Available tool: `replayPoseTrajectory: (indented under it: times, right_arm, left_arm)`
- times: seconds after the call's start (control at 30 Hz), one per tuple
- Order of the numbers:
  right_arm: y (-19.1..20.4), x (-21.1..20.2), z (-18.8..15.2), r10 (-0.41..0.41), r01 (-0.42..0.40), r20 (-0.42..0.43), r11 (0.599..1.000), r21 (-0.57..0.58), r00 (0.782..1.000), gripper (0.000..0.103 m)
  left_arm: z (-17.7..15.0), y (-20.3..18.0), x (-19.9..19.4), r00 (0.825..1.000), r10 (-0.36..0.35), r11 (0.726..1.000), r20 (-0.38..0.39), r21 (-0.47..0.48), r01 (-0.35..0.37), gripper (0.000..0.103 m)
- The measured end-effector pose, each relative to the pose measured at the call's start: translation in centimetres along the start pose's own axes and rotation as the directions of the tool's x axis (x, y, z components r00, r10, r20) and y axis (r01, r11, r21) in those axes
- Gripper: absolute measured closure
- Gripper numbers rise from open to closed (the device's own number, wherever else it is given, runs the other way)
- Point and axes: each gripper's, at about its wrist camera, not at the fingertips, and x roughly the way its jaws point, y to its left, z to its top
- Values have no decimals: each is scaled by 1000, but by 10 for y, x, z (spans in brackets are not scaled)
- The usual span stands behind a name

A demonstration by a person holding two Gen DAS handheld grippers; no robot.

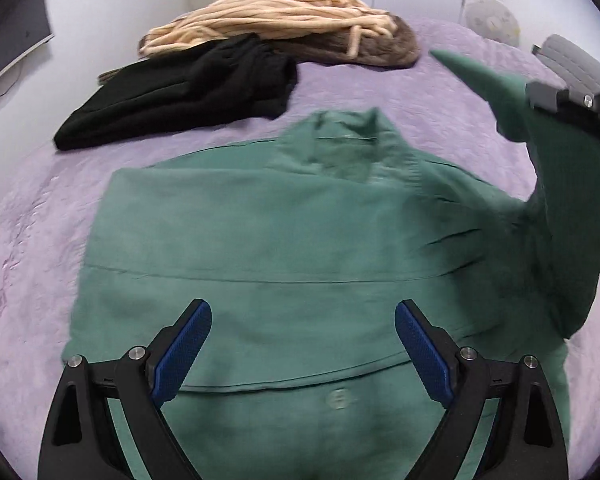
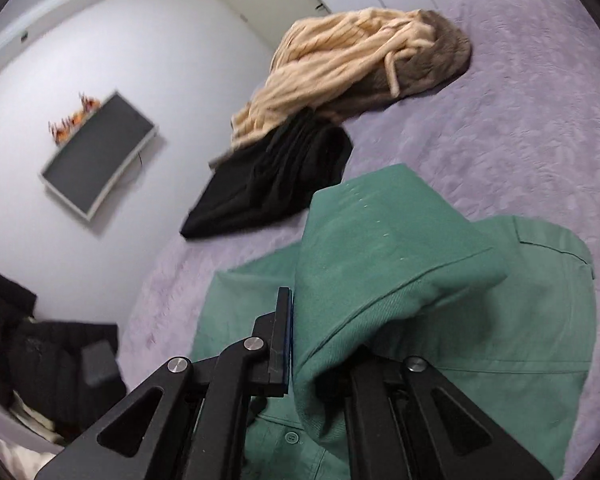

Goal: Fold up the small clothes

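Note:
A green button shirt [image 1: 260, 240] lies spread on the purple bedspread [image 1: 40, 260], collar toward the far side. My left gripper [image 1: 304, 344] hovers over its lower part, open, blue pads wide apart with nothing between them. At the upper right of the left wrist view, my right gripper [image 1: 540, 98] holds the shirt's sleeve [image 1: 560, 208] lifted off the bed. In the right wrist view, my right gripper [image 2: 300, 328] is shut on that sleeve [image 2: 380, 248]. The cloth drapes over and hides the right finger. The shirt's body [image 2: 532, 320] lies below.
A black garment [image 1: 180, 96] and a beige striped garment [image 1: 284, 20] lie bunched at the far side of the bed. A dark screen [image 2: 100, 156] hangs on the white wall. Dark items [image 2: 40, 360] sit beside the bed. A small fan [image 1: 492, 20] stands at the back.

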Motion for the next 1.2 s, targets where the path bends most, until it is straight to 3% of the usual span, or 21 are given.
replayPoseTrajectory:
  times: [0.1,0.2,0.27,0.3,0.33,0.4,0.43,0.47,0.5,0.57,0.63,0.77,0.8,0.83,0.87,0.97,1.03,1.1,1.2]
  right_arm:
    - [14,65,-38,-109,104,-165,994,-41,980,94]
    - [-4,83,-58,-137,151,-242,988,38,961,88]
    - [-14,72,-60,-80,112,-220,984,137,972,70]
    - [-18,63,-60,-73,110,-199,978,180,977,49]
    - [-21,52,-57,-78,113,-161,969,219,984,40]
    - [-30,38,-50,-90,118,-109,951,284,990,41]
    - [-34,35,-43,-95,118,-88,942,314,992,52]
    - [-32,36,-37,-99,119,-78,940,318,992,68]
    - [-27,39,-30,-120,139,-81,947,290,989,97]
    - [13,57,-13,-167,178,-85,974,141,982,97]
    - [53,72,-14,-226,221,-92,973,-60,970,96]
    - [100,110,-51,-353,286,-140,891,-353,925,85]
    - [104,116,-63,-382,294,-155,865,-407,911,77]
    - [105,119,-76,-401,290,-172,844,-451,900,62]
    - [107,121,-86,-411,282,-183,828,-486,893,56]
    - [106,101,-106,-420,270,-177,798,-538,890,54]
    - [100,88,-110,-412,263,-182,805,-532,893,49]
    - [87,69,-109,-395,264,-194,838,-478,898,48]
    - [51,34,-104,-357,286,-222,912,-295,908,44]
  left_arm:
    - [-14,56,5,998,56,996,-42,-62,-59,9]
    - [-30,97,7,994,81,990,-78,-109,-89,9]
    - [-37,113,6,993,82,987,-90,-133,-93,9]
    - [-41,118,4,993,79,985,-91,-145,-91,9]
    - [-44,124,3,993,75,984,-93,-157,-89,9]
    - [-49,132,1,993,65,981,-97,-178,-81,9]
    - [-53,136,-1,993,59,979,-99,-189,-77,9]
    - [-55,141,-1,993,54,977,-103,-201,-73,9]
    - [-57,144,-2,993,49,975,-105,-211,-71,9]
    - [-58,151,-3,994,43,971,-105,-228,-67,9]
    - [-56,156,-6,994,43,969,-99,-238,-66,9]
    - [-56,170,-10,994,67,965,-86,-248,-87,9]
    - [-56,174,-10,993,75,963,-89,-253,-95,9]
    - [-57,177,-9,992,79,961,-94,-259,-101,9]
    - [-57,181,-9,992,83,958,-100,-268,-107,9]
    - [-58,185,-8,991,85,955,-107,-275,-111,9]
    - [-58,184,-8,991,87,958,-105,-264,-113,9]
    - [-55,179,-8,992,73,961,-103,-257,-98,9]
    - [-47,167,-8,995,42,966,-86,-250,-62,9]
